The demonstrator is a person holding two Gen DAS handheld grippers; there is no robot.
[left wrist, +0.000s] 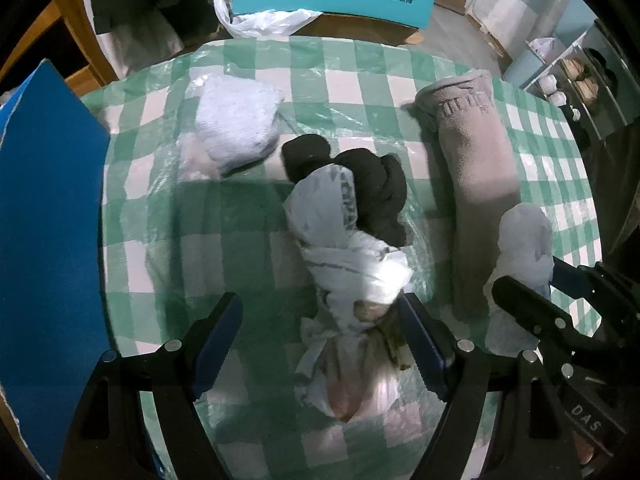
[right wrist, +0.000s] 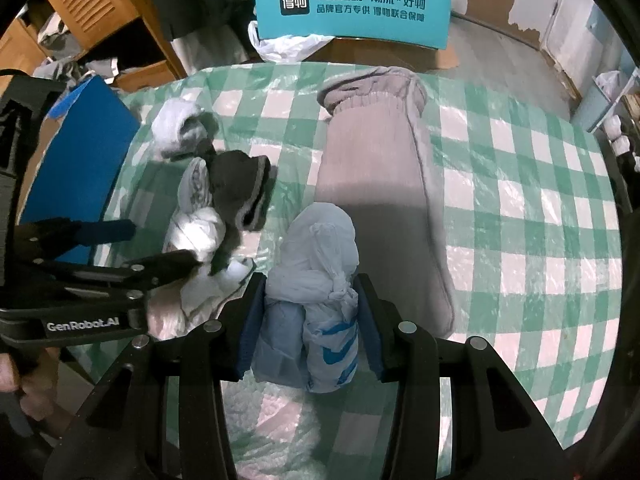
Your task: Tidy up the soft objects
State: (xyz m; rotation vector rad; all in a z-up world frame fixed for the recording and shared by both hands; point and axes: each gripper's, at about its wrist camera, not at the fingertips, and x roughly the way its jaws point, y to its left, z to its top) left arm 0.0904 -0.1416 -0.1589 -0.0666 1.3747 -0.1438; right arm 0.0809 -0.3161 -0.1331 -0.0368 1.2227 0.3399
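Note:
A knotted white cloth bundle lies on the green-checked tablecloth, its near end between the fingers of my open left gripper; the right finger touches it. A dark sock bundle lies against it, a pale blue sock further back. My right gripper is shut on a pale blue knotted bundle with blue print; it also shows in the left wrist view. A rolled grey trouser leg lies beside it.
A blue board stands at the table's left edge. A teal box and a white plastic bag sit beyond the far edge. Wooden furniture is at the back left, shelves at the right.

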